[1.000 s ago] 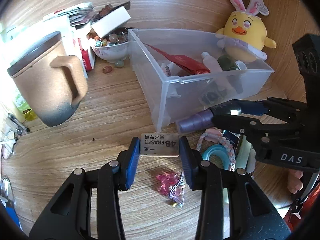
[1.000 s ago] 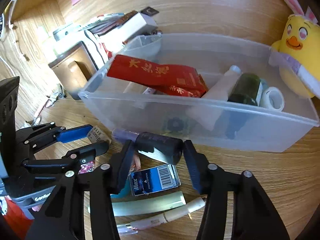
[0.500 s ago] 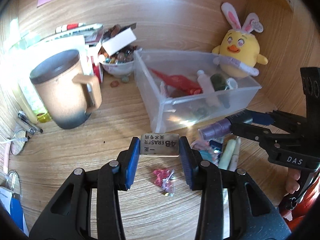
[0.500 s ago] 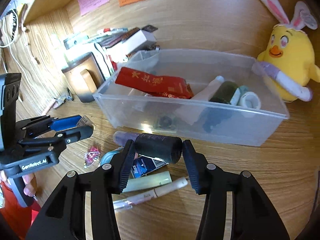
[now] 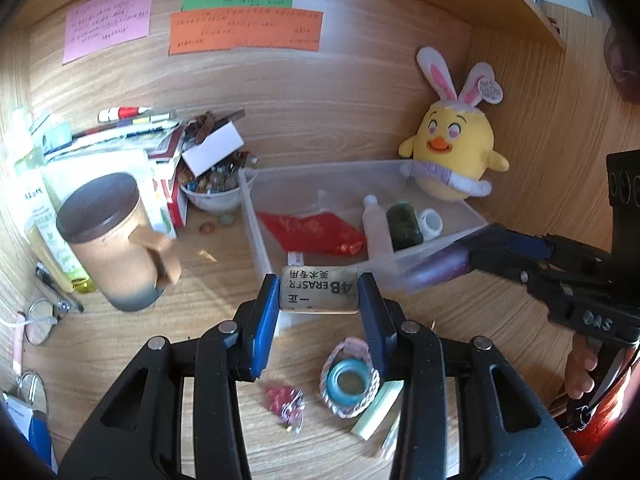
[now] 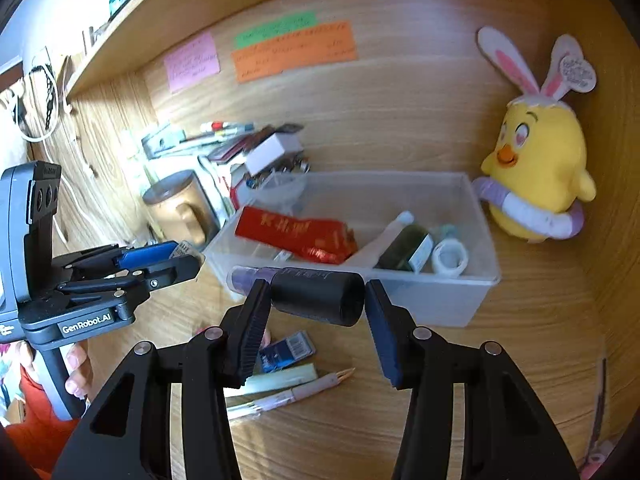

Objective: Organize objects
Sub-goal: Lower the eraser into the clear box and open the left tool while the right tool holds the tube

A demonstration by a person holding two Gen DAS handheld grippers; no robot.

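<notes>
My left gripper [image 5: 319, 292] is shut on a 4B eraser [image 5: 319, 289] and holds it in the air at the near left corner of a clear plastic bin [image 5: 256, 236]. My right gripper [image 6: 317, 300] is shut on a purple tube with a black cap [image 6: 316, 294], held above the bin's front wall [image 6: 424, 300]. The tube also shows in the left wrist view [image 5: 440, 266]. The bin holds a red packet [image 5: 312, 232], a white bottle [image 5: 374, 228], a dark green jar [image 5: 404, 226] and a tape roll [image 5: 431, 224].
A brown mug [image 5: 116, 240], a bowl of beads [image 5: 212, 196] and stacked papers stand left of the bin. A yellow chick plush [image 5: 452, 156] sits behind it. On the desk in front lie a teal ring [image 5: 352, 384], pink trinket [image 5: 286, 398], card [image 6: 286, 350] and pens [image 6: 288, 394].
Both grippers have risen and pulled back from the desk with their objects. The eraser and the tube now hang over the bin's front edge, higher than before.
</notes>
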